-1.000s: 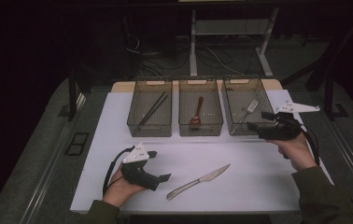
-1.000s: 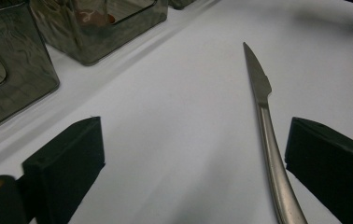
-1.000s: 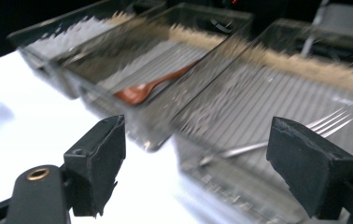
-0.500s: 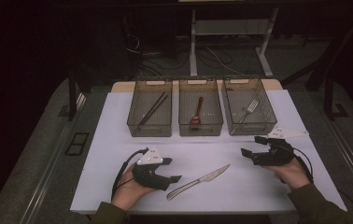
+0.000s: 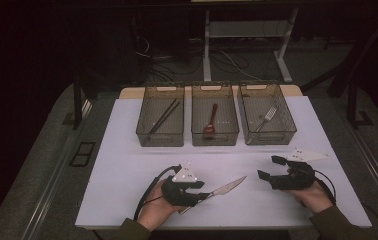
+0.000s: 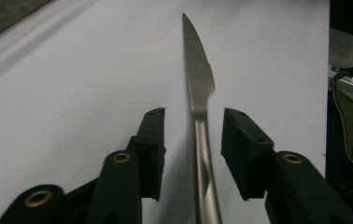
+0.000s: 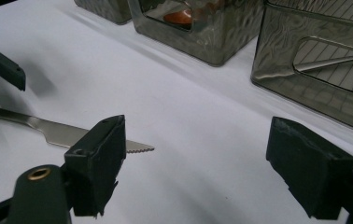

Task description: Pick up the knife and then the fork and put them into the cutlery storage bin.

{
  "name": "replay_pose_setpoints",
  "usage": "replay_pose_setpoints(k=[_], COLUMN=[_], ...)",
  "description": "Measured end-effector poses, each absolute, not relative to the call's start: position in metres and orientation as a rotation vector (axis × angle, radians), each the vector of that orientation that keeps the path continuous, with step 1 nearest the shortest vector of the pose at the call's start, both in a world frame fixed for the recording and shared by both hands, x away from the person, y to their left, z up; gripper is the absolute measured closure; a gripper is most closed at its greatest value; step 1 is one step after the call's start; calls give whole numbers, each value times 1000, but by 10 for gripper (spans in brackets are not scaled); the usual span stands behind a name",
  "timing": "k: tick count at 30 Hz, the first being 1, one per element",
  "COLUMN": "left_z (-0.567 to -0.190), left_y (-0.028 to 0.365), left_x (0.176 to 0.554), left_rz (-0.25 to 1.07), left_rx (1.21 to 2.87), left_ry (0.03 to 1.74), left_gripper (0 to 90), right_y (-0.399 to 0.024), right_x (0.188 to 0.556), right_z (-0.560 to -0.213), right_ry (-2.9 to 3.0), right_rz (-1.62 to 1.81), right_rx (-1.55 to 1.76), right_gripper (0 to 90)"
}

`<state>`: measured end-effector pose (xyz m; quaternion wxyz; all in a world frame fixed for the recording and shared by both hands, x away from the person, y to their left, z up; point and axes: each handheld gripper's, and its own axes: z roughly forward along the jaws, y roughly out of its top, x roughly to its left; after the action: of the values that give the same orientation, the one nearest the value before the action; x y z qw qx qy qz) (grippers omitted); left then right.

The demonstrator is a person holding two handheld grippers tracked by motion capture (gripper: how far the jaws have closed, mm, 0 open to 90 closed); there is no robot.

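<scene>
White worktop (image 5: 127, 150) carries the knife (image 6: 198, 79), so your left gripper (image 6: 191, 128) has just been narrowing around its handle without touching, while your right gripper (image 7: 198, 154) waits wide, empty.

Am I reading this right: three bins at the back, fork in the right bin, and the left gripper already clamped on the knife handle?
Not clamped. In the left gripper view the left gripper straddles the knife handle, its jaws just closing, with white table visible between each pad and the handle. The three bins and the fork in the right bin are correct.
</scene>
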<state>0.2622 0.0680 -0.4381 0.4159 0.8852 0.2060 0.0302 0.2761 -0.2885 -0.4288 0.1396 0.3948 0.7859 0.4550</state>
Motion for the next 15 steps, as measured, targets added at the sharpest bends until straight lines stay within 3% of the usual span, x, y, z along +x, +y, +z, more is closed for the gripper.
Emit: replay_pose_setpoints(k=[9,15], left_z=[-447,-448], left_y=[51,53], left_x=[262,260], left_rz=[83,109], left_rx=[2292,2314], left_ry=[490,493], left_gripper=[709,739], right_y=[-285,-286], right_x=[277,277], right_z=[-433,-432], right_ry=[2283,2278], right_rz=[1279,1279], right_rx=[1120,1118], right_gripper=[190,190])
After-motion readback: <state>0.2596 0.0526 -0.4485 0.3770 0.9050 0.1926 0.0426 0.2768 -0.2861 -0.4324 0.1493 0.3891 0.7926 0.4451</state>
